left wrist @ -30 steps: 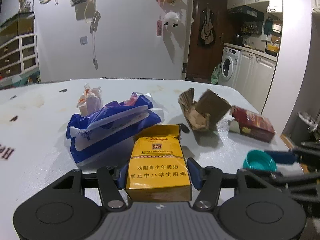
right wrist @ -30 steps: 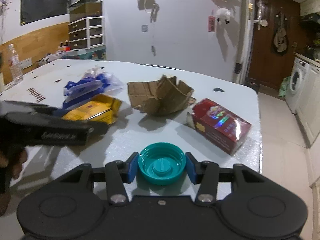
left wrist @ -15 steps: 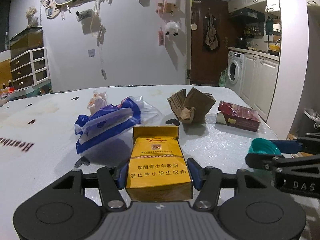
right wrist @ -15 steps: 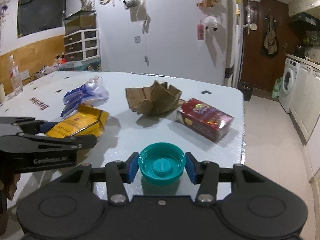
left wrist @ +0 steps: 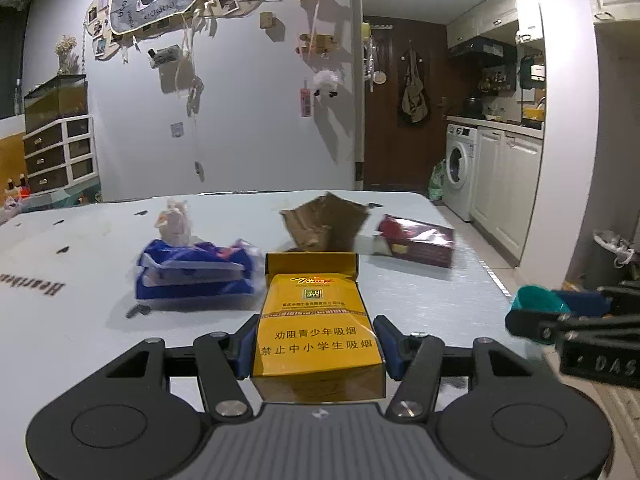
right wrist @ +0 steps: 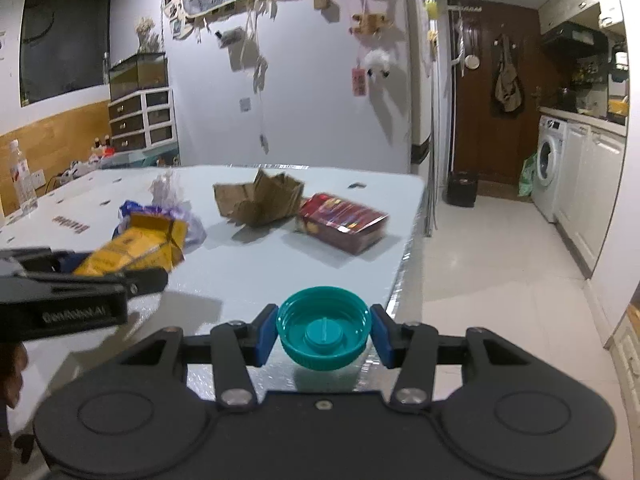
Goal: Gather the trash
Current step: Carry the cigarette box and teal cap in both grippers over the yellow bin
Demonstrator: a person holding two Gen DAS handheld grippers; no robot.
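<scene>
The left tongs grip a yellow cigarette pack, and the right tongs pinch a teal bottle cap; both pieces are lifted off the worktop. Left to collect, farther off: a blue plastic wrapper at left, crumpled tissue behind it, torn cardboard mid-worktop, and a red box at right. I judge it barely a third done.

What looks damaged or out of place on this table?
The brown cardboard piece is torn and crumpled, and the blue plastic wrapper lies wrinkled beside it. The red box lies flat and looks whole.
</scene>
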